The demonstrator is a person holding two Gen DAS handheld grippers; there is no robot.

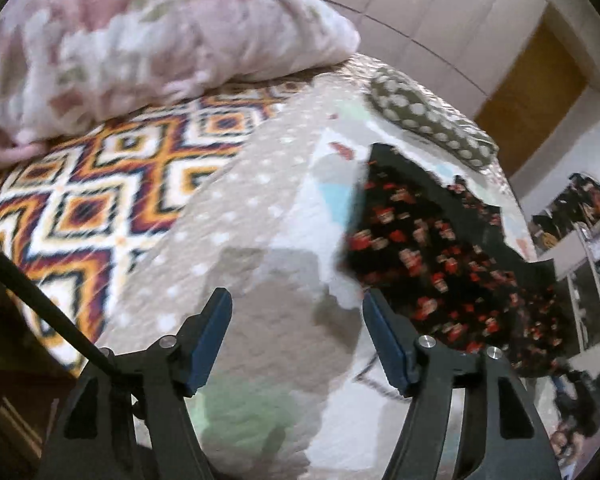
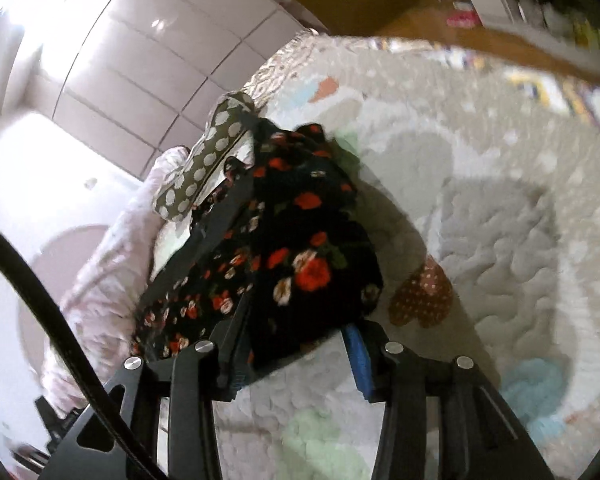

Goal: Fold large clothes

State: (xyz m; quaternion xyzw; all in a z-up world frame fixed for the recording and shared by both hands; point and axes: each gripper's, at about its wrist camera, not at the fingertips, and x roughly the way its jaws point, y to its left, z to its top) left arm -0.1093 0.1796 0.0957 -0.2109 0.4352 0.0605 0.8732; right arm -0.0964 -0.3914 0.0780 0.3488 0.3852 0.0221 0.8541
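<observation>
Floral garment [image 1: 440,256], apparently lengthwise away from camera.

A bed [image 1: 260,240] with a quilted beige patchwork cover is filling most of both views. A black floral garment [image 1: 440,248] is lying folded at centre right, a dotted olive cushion [image 1: 428,120] sitting above it, a pink blotched pillow [image 1: 140,40] resting upper left beside a zigzag-patterned blanket [image 1: 100,200].

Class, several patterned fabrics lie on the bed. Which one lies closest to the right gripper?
The black garment with red flowers; it lies right at the right gripper. The polka-dot cloth sits behind it.
</observation>
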